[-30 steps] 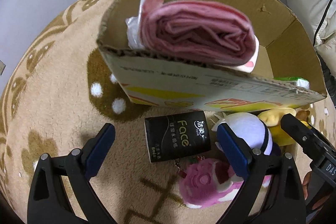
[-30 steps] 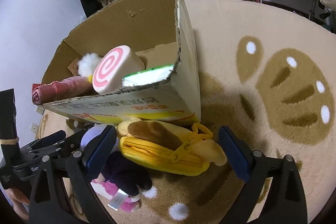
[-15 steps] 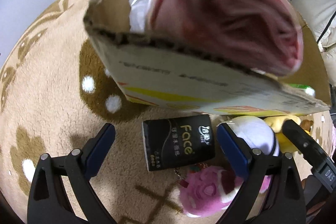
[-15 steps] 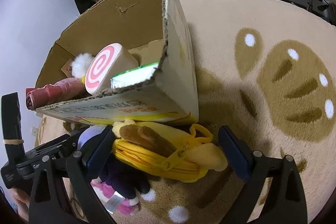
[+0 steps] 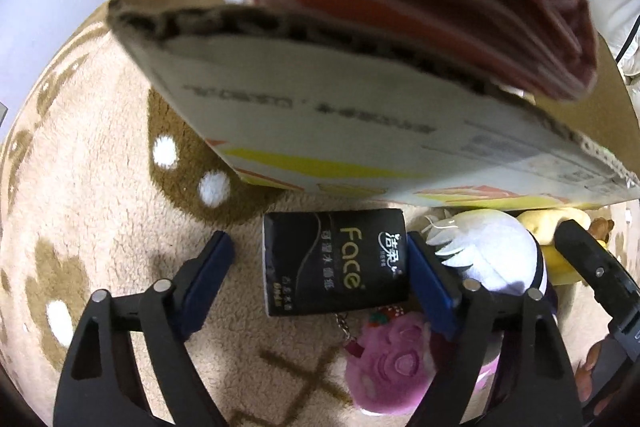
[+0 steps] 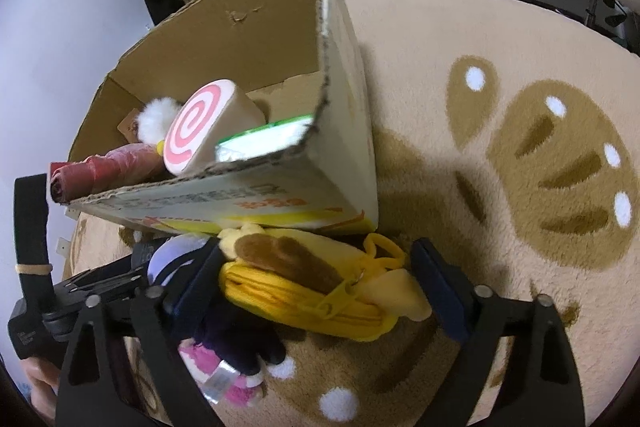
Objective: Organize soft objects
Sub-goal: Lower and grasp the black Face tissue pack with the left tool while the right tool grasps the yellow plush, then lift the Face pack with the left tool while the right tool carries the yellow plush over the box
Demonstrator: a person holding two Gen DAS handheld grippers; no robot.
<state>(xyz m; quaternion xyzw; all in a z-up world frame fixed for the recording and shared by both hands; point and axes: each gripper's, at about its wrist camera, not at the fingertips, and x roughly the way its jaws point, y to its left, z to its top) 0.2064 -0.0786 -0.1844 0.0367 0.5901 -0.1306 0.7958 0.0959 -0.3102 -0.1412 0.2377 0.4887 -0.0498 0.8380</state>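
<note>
Left hand-held gripper [image 5: 320, 275] closing, jaws still wide, around a black rectangular soft tissue pack [image 5: 336, 263] flat on the beige pile carpet [image 5: 80, 187]; right pad just beside its edge, left pad clear. Pack reads "Face" in gold, with white Chinese characters. Right hand-held gripper [image 6: 316, 283] closing around a yellow plush zip pouch [image 6: 316, 295], not gripping. Brown cardboard box [image 6: 340, 163] behind, print blurred.

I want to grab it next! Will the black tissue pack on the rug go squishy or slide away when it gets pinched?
The black tissue pack will probably squash a little: it looks like a soft wrapper around tissues. Its shiny film might be slippery against the closing fingers of the left gripper, which sit on either side of it. It lies flat on the fuzzy rug, so it likely won't roll.
</note>
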